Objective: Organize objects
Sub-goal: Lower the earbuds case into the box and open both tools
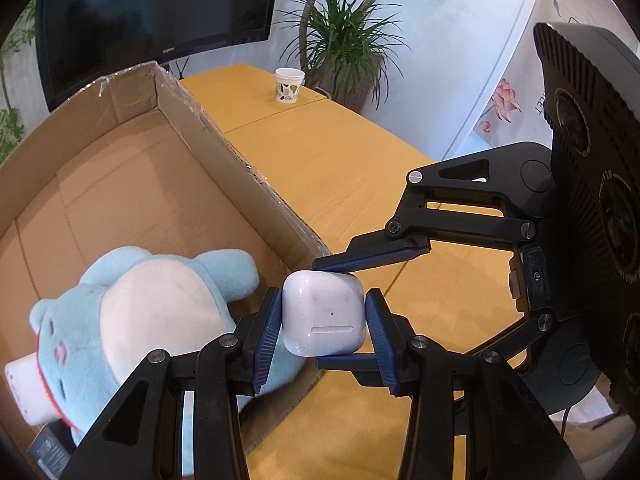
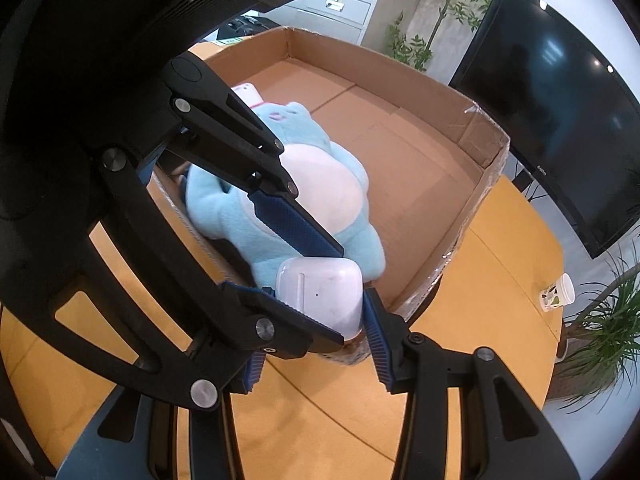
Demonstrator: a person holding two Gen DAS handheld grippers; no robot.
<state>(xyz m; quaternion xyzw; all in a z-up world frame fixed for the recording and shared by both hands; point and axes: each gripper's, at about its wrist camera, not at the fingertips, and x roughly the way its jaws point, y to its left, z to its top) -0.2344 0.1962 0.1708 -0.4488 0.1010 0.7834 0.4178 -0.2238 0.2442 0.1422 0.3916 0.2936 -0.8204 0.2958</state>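
White earbud case hangs above the cardboard box corner, pinched by both the left hand-held gripper and right hand-held gripper. If one releases badly, I think it may fall outside, onto the tabletop.

Little lettering can be read. A small brand mark is borne on the lower bezel of the black television, seen also at its lower edge in the right wrist view; its letters are too small to be made out with certainty. Partial dark capital letters, cut off by the camera housing, are printed on the white flowered banner. Embossed numerals on that black camera housing are too blurred to be read.
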